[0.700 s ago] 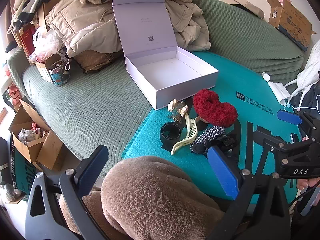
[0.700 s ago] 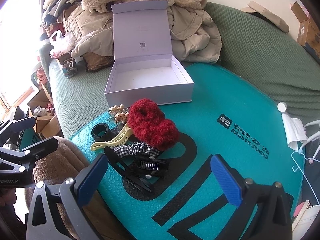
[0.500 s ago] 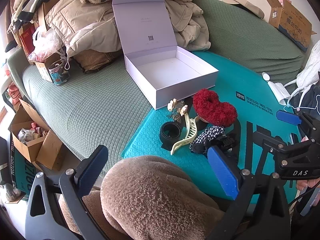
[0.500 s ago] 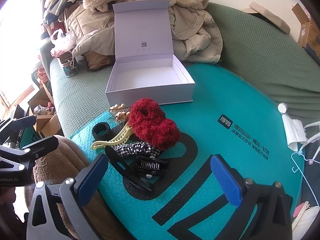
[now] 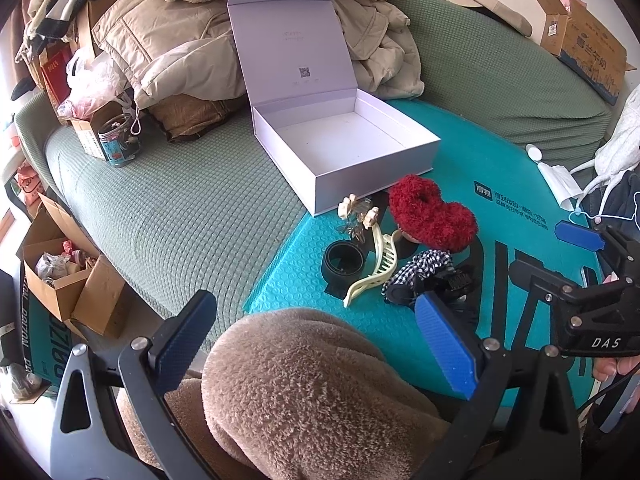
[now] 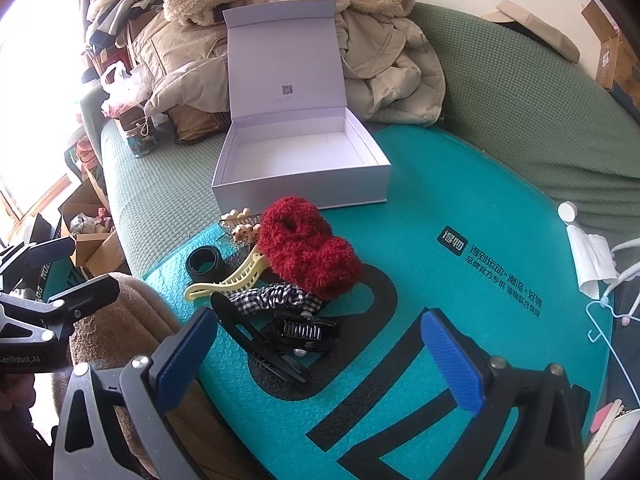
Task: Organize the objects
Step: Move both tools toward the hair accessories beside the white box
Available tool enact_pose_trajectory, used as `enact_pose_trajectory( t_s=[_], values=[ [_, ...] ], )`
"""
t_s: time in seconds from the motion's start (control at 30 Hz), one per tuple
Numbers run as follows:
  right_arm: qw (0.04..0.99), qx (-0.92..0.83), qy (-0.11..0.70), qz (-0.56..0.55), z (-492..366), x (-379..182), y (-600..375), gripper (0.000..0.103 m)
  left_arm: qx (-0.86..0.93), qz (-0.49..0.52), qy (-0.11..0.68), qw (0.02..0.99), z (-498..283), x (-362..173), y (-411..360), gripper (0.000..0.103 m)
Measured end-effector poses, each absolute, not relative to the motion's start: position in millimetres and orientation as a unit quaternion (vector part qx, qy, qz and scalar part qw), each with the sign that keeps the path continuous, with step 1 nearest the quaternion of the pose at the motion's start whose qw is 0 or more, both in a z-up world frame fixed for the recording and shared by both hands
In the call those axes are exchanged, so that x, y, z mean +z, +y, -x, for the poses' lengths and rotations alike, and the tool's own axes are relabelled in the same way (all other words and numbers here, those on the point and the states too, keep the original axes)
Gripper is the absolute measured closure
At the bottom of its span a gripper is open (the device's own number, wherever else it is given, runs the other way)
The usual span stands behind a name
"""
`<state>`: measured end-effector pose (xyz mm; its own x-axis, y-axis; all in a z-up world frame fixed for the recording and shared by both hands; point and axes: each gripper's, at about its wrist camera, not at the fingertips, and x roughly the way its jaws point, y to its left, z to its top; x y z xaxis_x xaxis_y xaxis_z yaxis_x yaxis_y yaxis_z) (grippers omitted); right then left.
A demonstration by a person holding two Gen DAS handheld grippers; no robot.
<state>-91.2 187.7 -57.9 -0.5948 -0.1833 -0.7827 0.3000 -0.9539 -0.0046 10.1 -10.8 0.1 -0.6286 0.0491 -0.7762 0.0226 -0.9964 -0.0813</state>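
An open white box (image 5: 344,148) (image 6: 300,160) with its lid raised sits on the bed, partly on a teal mat (image 5: 480,168) (image 6: 440,208). In front of it lies a pile of hair accessories: a red fluffy scrunchie (image 5: 432,212) (image 6: 308,252), a cream claw clip (image 5: 376,268) (image 6: 232,276), a black ring band (image 5: 344,260) (image 6: 204,262), a checked scrunchie (image 5: 424,266) (image 6: 276,298) and black clips (image 6: 276,340). My left gripper (image 5: 316,340) hangs open above a brown fleece knee (image 5: 304,396). My right gripper (image 6: 320,356) is open just short of the black clips.
Coats and a fleece blanket (image 5: 192,48) are heaped behind the box. A jar (image 5: 118,140) stands on the green bedcover (image 5: 180,216). Cardboard boxes (image 5: 68,276) sit on the floor at left, another carton (image 5: 580,44) at far right. A white tissue and cap (image 6: 584,252) lie at the mat's right edge.
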Motion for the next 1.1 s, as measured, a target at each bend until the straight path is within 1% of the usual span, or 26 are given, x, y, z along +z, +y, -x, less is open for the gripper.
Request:
enact_pose_trajectory(
  t_s=[0.6,1.1],
  values=[
    [0.154,-0.884,0.059,-0.438,93,-68,192,0.002,0.894,0.444,-0.052,0.010,0,-11,-9,0.003],
    [0.169,-0.860,0.039,-0.479,112,-103,200,0.004,0.879,0.475,-0.048,0.016,30,-37,7,0.004]
  ],
)
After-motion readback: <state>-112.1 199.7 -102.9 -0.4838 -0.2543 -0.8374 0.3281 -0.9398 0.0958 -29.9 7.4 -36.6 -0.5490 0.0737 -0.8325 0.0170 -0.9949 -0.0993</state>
